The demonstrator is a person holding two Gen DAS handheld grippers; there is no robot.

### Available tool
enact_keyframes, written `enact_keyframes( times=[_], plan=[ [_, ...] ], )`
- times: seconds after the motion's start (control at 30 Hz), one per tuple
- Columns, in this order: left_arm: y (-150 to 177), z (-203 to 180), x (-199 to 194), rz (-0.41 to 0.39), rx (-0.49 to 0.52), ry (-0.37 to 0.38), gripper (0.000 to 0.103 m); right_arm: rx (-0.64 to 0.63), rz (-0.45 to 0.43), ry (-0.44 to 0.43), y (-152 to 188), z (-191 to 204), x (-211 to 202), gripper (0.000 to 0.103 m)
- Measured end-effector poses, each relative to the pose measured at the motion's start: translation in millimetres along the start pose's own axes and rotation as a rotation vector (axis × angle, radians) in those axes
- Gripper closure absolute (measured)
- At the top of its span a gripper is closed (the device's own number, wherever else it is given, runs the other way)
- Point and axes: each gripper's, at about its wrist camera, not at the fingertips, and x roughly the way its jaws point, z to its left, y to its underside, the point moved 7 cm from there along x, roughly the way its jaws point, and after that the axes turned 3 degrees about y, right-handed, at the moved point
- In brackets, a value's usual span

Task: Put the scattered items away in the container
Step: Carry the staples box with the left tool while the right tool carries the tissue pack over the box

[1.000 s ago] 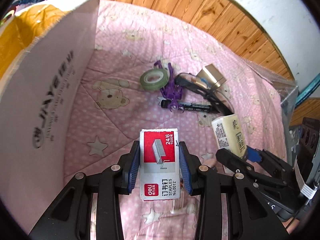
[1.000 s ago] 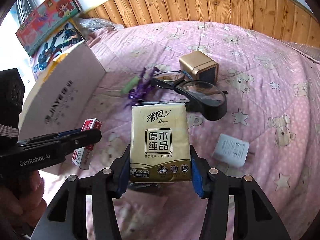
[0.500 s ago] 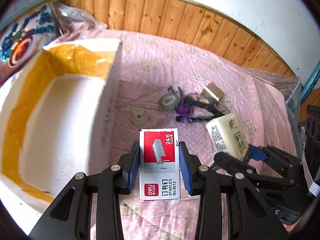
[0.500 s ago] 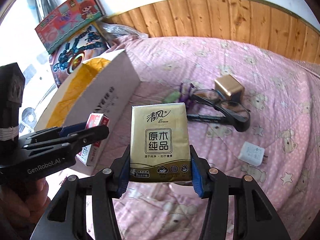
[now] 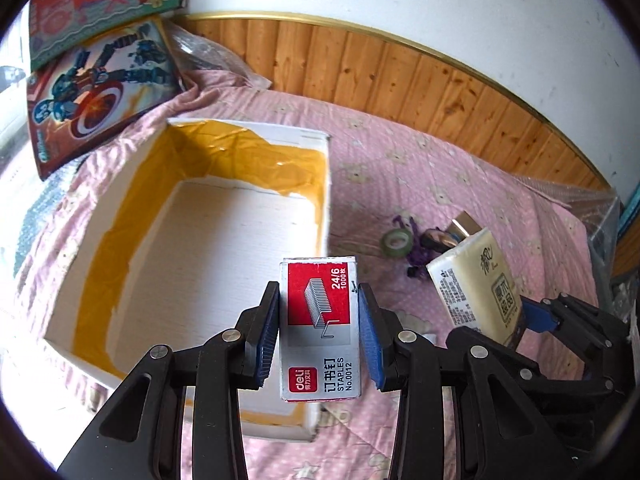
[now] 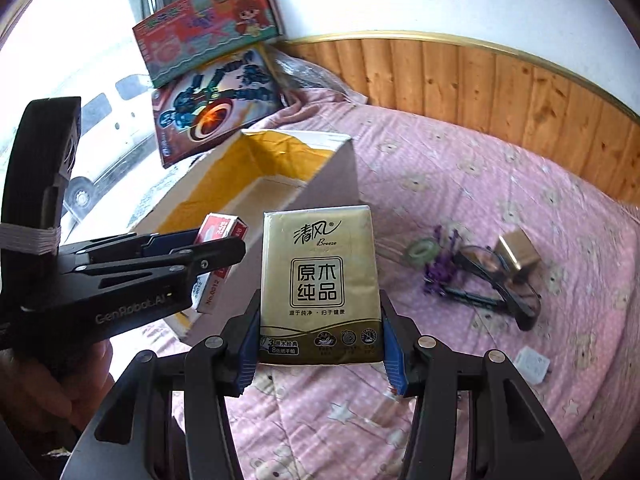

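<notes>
Left gripper (image 5: 319,326) clamped on staples box (image 5: 320,328), frame centre; right gripper (image 6: 320,340) clamped on tissue pack (image 6: 319,284); open carton (image 5: 328,184) upper left

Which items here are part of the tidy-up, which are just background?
Job:
- staples box, clamped in left gripper
- tissue pack, clamped in right gripper
- cardboard box, empty
- tape roll, glasses, gold cube, pen, white charger

Background:
- toy boxes
- pink quilt

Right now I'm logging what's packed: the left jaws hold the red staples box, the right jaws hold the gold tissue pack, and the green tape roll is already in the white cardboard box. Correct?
Not quite: the green tape roll lies on the pink quilt, outside the white cardboard box, as the right wrist view shows. The rest is right.
</notes>
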Motion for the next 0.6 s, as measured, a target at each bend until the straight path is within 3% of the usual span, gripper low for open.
enact_keyframes(
  times=[0.23,0.6],
  plan=[
    [-8,29,-8,-0.015,0.019,0.000,0.064,-0.024,-0.023,-0.014,-21,35,4,0.051],
    [-17,83,0,0.002,-0.056,-0.009,0.064,-0.095,-0.017,-0.024,-52,78,33,0.051]
  ],
)
